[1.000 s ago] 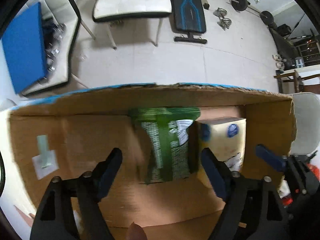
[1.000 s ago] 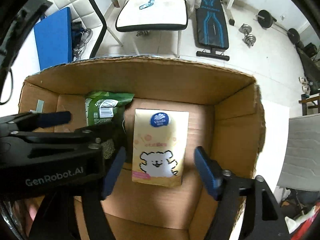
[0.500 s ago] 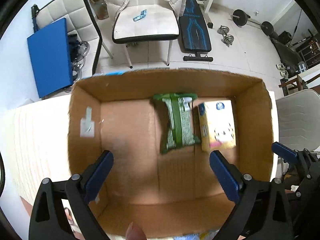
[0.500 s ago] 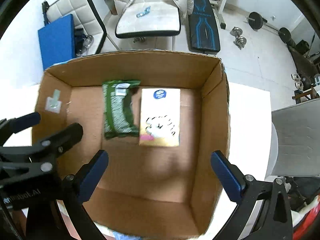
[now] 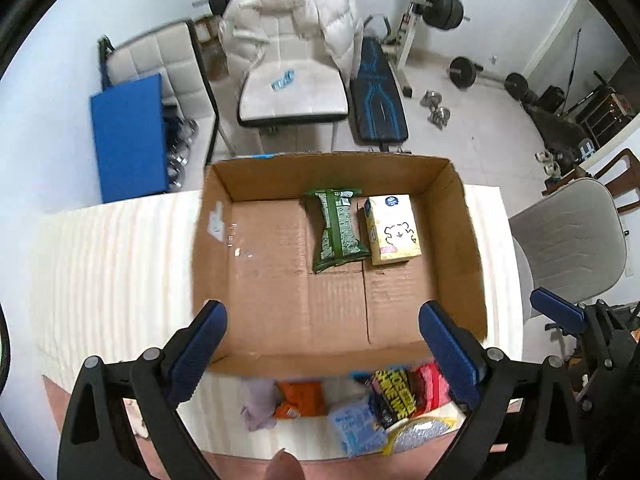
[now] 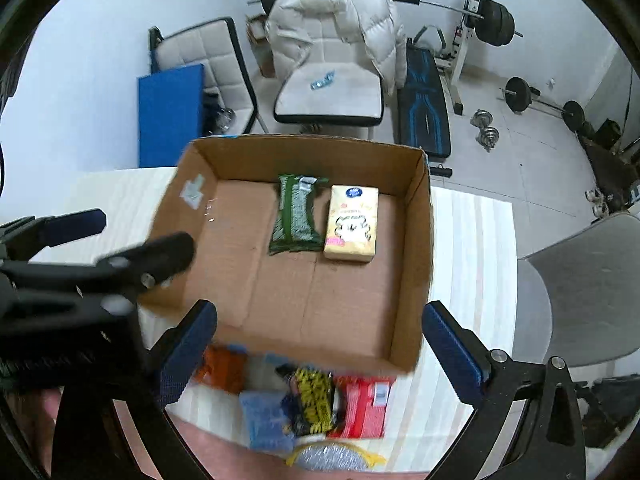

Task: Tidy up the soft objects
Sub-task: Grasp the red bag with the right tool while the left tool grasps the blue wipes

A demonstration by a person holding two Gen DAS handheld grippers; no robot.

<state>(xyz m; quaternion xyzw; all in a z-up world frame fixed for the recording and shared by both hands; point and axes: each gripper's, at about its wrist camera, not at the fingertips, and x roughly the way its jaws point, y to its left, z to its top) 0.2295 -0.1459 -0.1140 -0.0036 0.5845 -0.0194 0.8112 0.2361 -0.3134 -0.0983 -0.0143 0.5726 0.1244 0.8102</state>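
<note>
An open cardboard box (image 5: 456,216) (image 6: 420,240) stands on a pale table. Inside, at the back, lie a green packet (image 5: 336,232) (image 6: 296,214) and a yellow tissue pack with a white bear (image 5: 394,230) (image 6: 352,222), side by side. In front of the box lies a heap of soft packs: orange (image 5: 298,400) (image 6: 222,368), blue (image 5: 354,426) (image 6: 266,420), black-and-yellow (image 5: 394,396) (image 6: 314,398), red (image 5: 430,394) (image 6: 364,406). My left gripper (image 5: 324,356) is open and empty above the box's near wall. My right gripper (image 6: 320,356) is open and empty above the heap.
A lilac cloth (image 5: 258,406) and a yellow-rimmed silver item (image 5: 420,434) (image 6: 332,456) lie by the heap. A grey chair (image 5: 568,240) stands right of the table. White chairs (image 5: 292,92), a blue board (image 5: 128,136) and a weight bench (image 5: 378,100) stand behind.
Both grippers have pulled up and back out of the box, leaving the green packet and the tissue pack inside. The heap in front of the box has come into view.
</note>
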